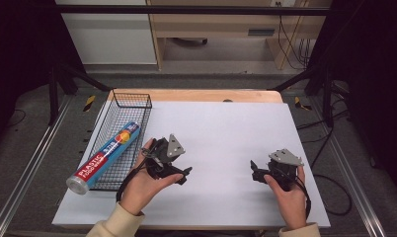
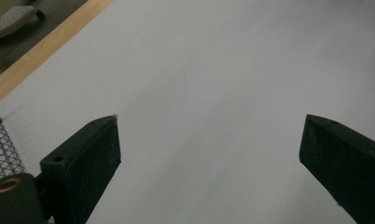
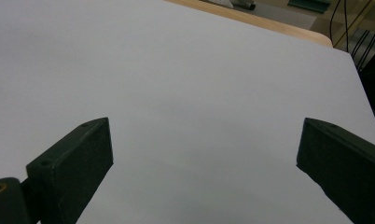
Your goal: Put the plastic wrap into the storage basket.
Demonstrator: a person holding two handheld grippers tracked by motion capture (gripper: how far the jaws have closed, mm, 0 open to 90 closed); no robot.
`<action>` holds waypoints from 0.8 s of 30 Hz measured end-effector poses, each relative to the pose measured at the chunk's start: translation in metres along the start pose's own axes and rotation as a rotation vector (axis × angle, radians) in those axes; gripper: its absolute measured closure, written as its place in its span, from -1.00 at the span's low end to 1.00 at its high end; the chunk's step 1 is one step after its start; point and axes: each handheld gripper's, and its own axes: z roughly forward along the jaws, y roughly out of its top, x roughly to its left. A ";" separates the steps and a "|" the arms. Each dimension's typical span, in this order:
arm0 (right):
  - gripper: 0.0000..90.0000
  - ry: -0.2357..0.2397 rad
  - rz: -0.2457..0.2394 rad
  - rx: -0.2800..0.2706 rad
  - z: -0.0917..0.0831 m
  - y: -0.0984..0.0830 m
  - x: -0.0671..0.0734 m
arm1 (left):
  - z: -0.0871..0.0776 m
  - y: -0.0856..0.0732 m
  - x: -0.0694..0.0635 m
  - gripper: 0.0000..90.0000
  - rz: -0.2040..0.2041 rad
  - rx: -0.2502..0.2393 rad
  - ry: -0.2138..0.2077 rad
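Note:
My left gripper [image 1: 184, 175] sits low over the white board [image 1: 226, 128], just right of the wire basket [image 1: 131, 95], held in a hand. Its two black jaws stand wide apart [image 2: 209, 126] with only bare white surface between them. My right gripper [image 1: 255, 172] is held near the board's front right, pointing left. Its jaws are also spread wide [image 3: 204, 126] and hold nothing. A long blue and red box of plastic food wrap [image 1: 106, 155] lies lengthwise in the basket, its near end sticking out over the front rim.
A corner of the black wire basket [image 2: 1, 144] shows at the left of the left gripper view. The wooden table edge [image 1: 196, 95] runs along the far side of the board. Metal frame rails and cables flank the table.

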 end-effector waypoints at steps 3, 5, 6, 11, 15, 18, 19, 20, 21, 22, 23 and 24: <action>-0.91 0.002 0.003 0.001 -0.003 -0.003 -0.002 | 0.009 -0.005 -0.002 -0.90 0.006 -0.011 -0.025; -0.91 0.001 0.006 0.001 -0.003 -0.003 -0.003 | 0.012 -0.007 -0.003 -0.91 0.010 -0.012 -0.031; -0.91 -0.002 0.012 0.004 -0.005 -0.005 -0.005 | 0.015 -0.009 -0.004 -0.91 0.013 -0.011 -0.036; -0.91 -0.004 0.016 0.009 -0.008 -0.008 -0.008 | 0.028 -0.018 -0.010 -0.91 0.054 -0.014 -0.045; -0.91 -0.003 0.017 0.011 -0.009 -0.010 -0.010 | 0.038 -0.026 -0.013 -0.91 0.060 0.003 -0.059; -0.91 0.000 0.014 0.014 -0.009 -0.011 -0.011 | 0.044 -0.032 -0.014 -0.91 0.063 0.008 -0.063; -0.91 0.000 0.014 0.018 -0.010 -0.012 -0.011 | 0.046 -0.034 -0.014 -0.91 0.062 0.008 -0.064; -0.91 -0.002 0.016 0.019 -0.010 -0.012 -0.011 | 0.047 -0.036 -0.014 -0.91 0.061 0.007 -0.070; -0.91 0.000 0.018 0.023 -0.010 -0.013 -0.011 | 0.048 -0.038 -0.014 -0.90 0.055 0.001 -0.072; -0.91 0.001 0.016 0.022 -0.010 -0.013 -0.012 | 0.050 -0.040 -0.014 -0.91 0.049 -0.003 -0.073; -0.91 0.001 0.014 0.023 -0.010 -0.013 -0.012 | 0.051 -0.043 -0.013 -0.91 0.043 -0.014 -0.076; -0.91 0.002 0.012 0.026 -0.010 -0.014 -0.013 | 0.052 -0.045 -0.012 -0.91 0.033 -0.023 -0.077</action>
